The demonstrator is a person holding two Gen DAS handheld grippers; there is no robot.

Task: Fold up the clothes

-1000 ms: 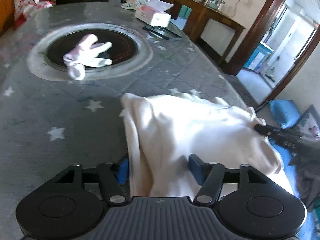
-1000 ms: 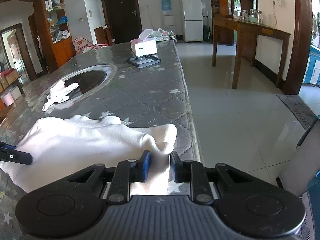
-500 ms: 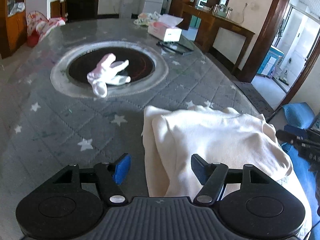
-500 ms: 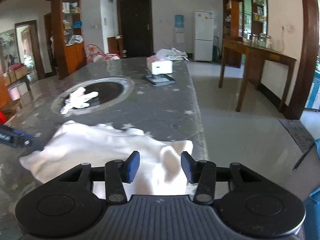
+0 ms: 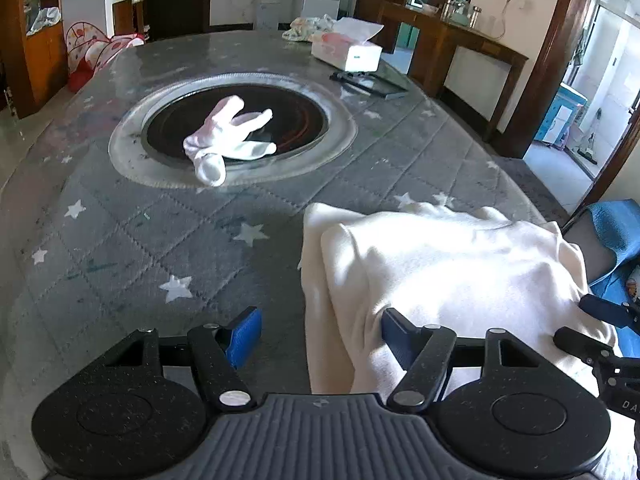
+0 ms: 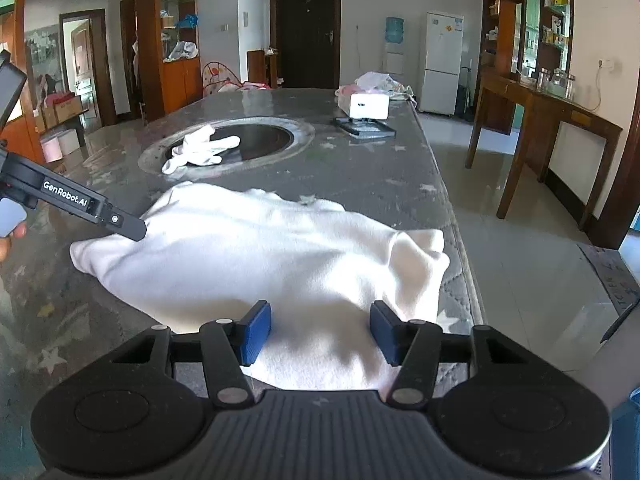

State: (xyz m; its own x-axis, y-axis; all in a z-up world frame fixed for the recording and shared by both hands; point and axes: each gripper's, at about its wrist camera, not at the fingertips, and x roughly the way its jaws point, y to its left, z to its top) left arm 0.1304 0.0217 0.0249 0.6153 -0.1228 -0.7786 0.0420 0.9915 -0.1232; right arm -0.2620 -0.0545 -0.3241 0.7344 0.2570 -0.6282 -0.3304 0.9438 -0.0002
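Note:
A cream-white garment point(image 5: 448, 272) lies folded over itself at the near edge of the grey star-patterned table point(image 5: 120, 248). My left gripper point(image 5: 318, 336) stands open just short of its left edge, the blue pads apart and holding nothing. In the right wrist view the same garment point(image 6: 260, 252) spreads in front of my right gripper point(image 6: 320, 332), which is open above its near hem. The left gripper's black arm point(image 6: 80, 204) reaches in at that view's left edge. A small white and pink garment point(image 5: 224, 136) lies on the dark round inset point(image 5: 304, 116).
A tissue box point(image 5: 348, 52) and a black flat tray point(image 5: 372, 82) sit at the far right of the table. A bundle of cloth point(image 5: 308, 26) lies at the far end. The table's right edge point(image 6: 460, 216) drops to a tiled floor with a wooden side table point(image 6: 544, 120).
Both grippers have let go of the cream garment and opened wide. They have drawn back and risen, and the garment now rests folded on the table.

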